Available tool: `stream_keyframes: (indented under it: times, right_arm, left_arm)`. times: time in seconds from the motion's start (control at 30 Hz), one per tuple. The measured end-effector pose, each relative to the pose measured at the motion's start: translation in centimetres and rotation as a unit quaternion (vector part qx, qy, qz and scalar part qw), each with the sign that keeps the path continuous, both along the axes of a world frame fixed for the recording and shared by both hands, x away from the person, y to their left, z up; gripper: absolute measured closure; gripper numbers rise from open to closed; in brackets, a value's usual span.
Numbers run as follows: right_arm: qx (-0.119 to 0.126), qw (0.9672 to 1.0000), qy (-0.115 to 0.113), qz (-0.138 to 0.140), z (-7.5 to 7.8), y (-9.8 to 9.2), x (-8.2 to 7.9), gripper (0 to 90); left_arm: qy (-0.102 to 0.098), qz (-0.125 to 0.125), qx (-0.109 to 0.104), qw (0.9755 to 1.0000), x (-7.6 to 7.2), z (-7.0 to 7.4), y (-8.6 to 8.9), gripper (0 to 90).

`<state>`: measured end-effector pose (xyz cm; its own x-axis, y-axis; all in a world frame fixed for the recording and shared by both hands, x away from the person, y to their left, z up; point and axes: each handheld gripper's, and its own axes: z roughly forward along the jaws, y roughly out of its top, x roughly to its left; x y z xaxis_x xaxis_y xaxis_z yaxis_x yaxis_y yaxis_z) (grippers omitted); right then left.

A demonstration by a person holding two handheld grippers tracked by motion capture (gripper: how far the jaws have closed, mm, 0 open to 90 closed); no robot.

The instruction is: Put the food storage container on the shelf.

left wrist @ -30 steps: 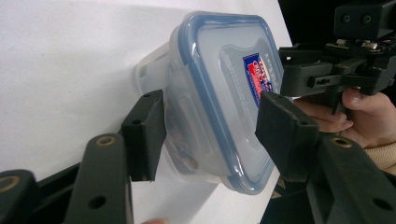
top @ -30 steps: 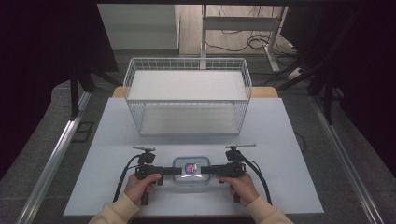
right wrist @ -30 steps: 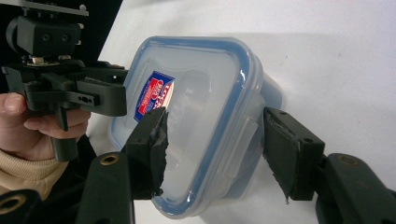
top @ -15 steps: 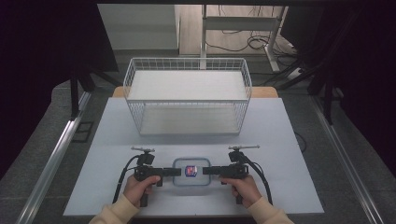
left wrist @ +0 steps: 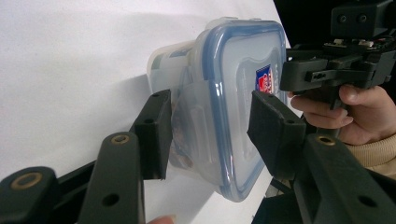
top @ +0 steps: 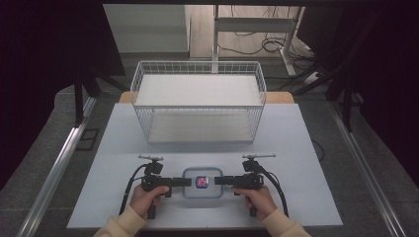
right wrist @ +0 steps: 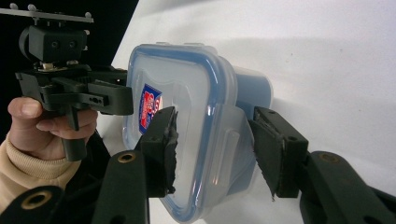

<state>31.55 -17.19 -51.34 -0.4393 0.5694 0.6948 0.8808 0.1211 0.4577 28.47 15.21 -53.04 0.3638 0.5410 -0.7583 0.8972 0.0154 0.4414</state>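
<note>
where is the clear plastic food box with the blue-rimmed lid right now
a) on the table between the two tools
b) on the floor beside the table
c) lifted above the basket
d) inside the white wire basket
a: the clear plastic food box with the blue-rimmed lid sits on the white table, with the left tool and right tool at its ends, in front of the white wire basket.

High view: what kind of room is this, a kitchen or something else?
Probably a lab or recording workspace, not a kitchen. A plain white table stands between dark curtains, cables lie on the floor behind it, and the person works with hand-held grippers on a lidded food container near a wire basket.
</note>
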Motion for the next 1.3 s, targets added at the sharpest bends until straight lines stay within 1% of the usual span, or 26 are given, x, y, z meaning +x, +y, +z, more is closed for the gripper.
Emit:
stream_keyframes:
  times: [0.37,0.53,0.67,0.83,1.03,1.3]
  right_arm:
    - [-0.001,1.0000,-0.007,-0.002,0.2,0.0,-0.1,52.3]
    - [-0.002,0.9998,-0.018,0.001,0.5,-0.1,-0.1,52.5]
    - [0.000,0.9999,-0.017,0.000,0.5,-0.1,-0.1,52.6]
    - [0.006,0.9999,-0.015,-0.002,0.7,-0.2,0.0,52.7]
    - [0.006,0.9999,-0.015,-0.002,0.8,-0.3,0.2,52.8]
    - [-0.001,0.9993,-0.036,0.001,1.8,-0.1,0.4,52.8]
  left_arm:
    - [-0.001,0.001,0.001,1.0000,0.0,0.2,0.0,51.3]
    - [-0.006,-0.001,0.001,1.0000,0.1,0.3,0.0,51.6]
    - [-0.008,0.000,-0.002,1.0000,0.1,0.4,0.0,51.8]
    - [-0.014,-0.001,0.001,0.9999,0.1,0.7,-0.1,51.9]
    - [-0.015,-0.002,0.001,0.9999,0.4,0.8,-0.1,51.9]
    - [-0.022,-0.001,-0.004,0.9997,0.6,1.3,0.0,51.9]
